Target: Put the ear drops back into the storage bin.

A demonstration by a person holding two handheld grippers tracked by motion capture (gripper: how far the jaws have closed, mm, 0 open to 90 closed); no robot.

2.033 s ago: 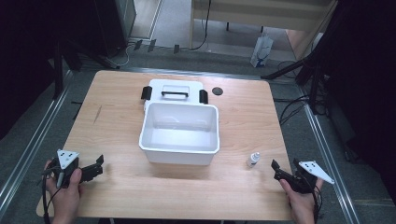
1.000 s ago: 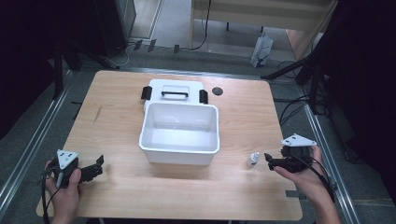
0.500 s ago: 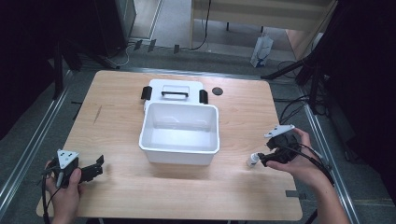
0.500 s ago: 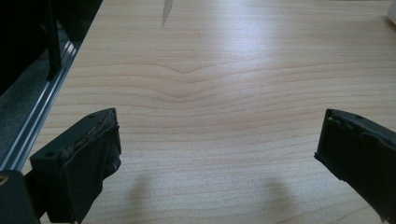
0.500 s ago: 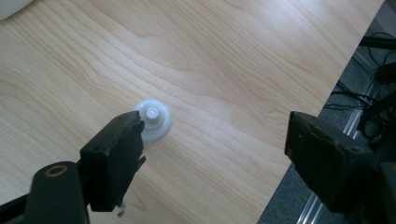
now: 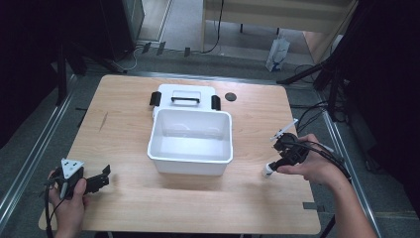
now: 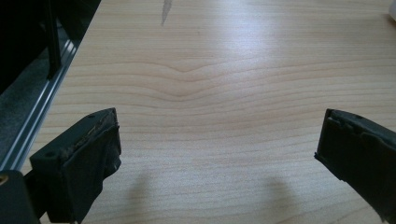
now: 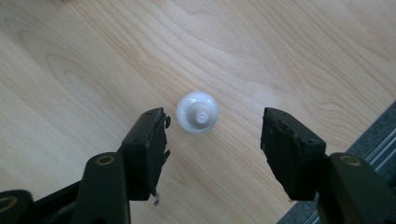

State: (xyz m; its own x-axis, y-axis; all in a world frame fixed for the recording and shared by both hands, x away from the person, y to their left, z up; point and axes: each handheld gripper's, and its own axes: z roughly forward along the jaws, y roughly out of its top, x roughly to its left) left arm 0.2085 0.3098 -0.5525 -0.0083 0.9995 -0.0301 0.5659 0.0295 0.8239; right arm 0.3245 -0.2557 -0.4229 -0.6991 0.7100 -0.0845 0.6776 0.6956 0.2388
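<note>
A small white bottle [image 6: 268, 170] stands upright on the wooden table [image 6: 257, 208], right of the white bin [image 6: 190, 141]. My right gripper [image 6: 277, 163] points down over it, tilted, held by a hand. In the right gripper view the bottle [image 8: 198, 112] is seen from above between the open jaws, closer to the left one and touching neither. My left gripper [image 6: 101, 177] rests near the table's front left corner, jaws wide open over bare wood [image 7: 215, 93], nothing between them.
A white lid [image 6: 185, 98] with a black handle and black clips lies behind the bin. A small dark disc [image 6: 230, 96] sits at the back right of the table. Metal rails run along both table sides; the right edge is close to the bottle.
The right gripper has moved up from the front right corner, swung left and tipped down over the small bottle. The left gripper has stayed put.
</note>
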